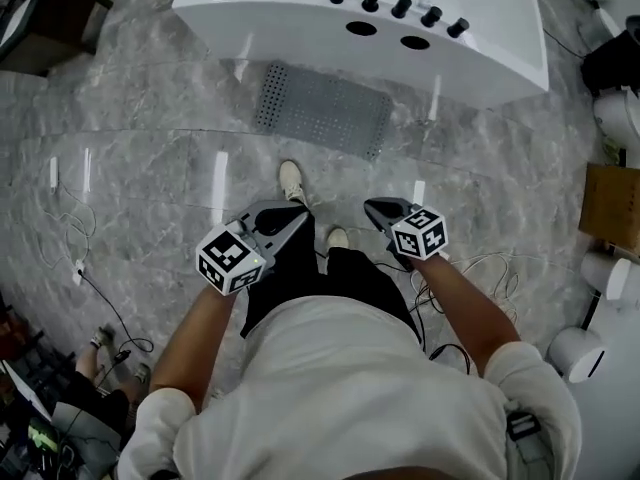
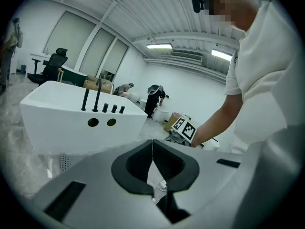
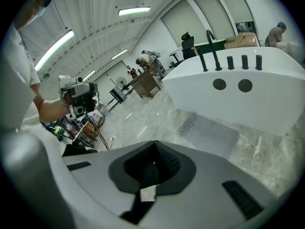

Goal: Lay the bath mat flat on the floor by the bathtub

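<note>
showing whole only overhead, flat bath mat [image 1: 322,110]; left claw [image 2: 152,147], right claw [image 3: 153,149] pressed together.

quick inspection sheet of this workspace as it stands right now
surface: grey marble floor, glossy, with light reflections.
job's things: bath mat lies flat on the floor, right beside the bathtub; no folds seen.
clutter: nothing seen on or next to the mat.
grippers: left claw shut, empty; right claw shut, empty; both held above the floor, away from the mat.
cables: black cable trails across the floor at left; looped cables at right; none touch the mat.
surroundings: cardboard box and white fixtures at right; other people farther back in the hall.
</note>
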{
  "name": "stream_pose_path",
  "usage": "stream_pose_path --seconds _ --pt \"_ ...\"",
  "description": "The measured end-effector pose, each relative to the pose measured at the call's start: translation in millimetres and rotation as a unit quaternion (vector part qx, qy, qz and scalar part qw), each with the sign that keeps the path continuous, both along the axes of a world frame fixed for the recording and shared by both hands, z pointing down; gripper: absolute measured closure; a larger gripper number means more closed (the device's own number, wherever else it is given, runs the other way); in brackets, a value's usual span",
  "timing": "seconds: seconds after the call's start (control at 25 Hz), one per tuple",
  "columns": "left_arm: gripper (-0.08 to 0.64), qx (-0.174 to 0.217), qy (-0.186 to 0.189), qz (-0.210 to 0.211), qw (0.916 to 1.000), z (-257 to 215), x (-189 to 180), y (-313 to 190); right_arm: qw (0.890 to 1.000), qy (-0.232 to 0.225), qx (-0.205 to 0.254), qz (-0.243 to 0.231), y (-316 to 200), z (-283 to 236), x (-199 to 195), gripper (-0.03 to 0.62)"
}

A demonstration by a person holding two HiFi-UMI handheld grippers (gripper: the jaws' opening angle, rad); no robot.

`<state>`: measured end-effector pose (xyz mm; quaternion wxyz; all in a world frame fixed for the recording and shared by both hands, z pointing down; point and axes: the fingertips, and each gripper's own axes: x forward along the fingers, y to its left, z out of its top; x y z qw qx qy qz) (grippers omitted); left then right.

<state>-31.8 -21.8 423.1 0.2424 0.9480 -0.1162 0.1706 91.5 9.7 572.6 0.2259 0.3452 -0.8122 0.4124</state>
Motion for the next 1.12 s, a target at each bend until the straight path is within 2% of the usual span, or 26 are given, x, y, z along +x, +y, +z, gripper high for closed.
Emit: stream_pose_path --seconds 0.24,0.36,0.52,0.64,0.8,1.12 --pt "0.541 0.042 -0.006 0.021 0.9989 -60.6 20.9 59.2 0.999 0.021 0.037 0.012 70.9 -59.5 24.1 0.583" --pt "0.541 0.042 -0.006 0.038 0.9984 -80.8 17.4 77.2 0.997 0.028 0.070 0.021 82.0 -92.9 23.4 0.583" --pt "0.541 0.044 0.005 0.034 0.9984 -98.8 7.2 85.7 0.993 0.033 0.110 0.041 89.0 -130.2 17.7 0.583" --pt "0.541 0.061 0.016 0.042 0.9972 -116.3 -4.3 90.0 0.989 0.035 0.128 0.059 94.4 -148.8 3.4 0.583" --pt "0.541 0.076 0.027 0.052 0.9954 -131.4 -40.9 97.8 0.988 0.038 0.138 0.055 98.1 -165.6 -37.2 0.583" --pt "0.541 0.056 0.037 0.017 0.9976 -121.2 -153.5 104.2 0.984 0.046 0.171 0.036 93.8 -195.5 -137.1 0.583"
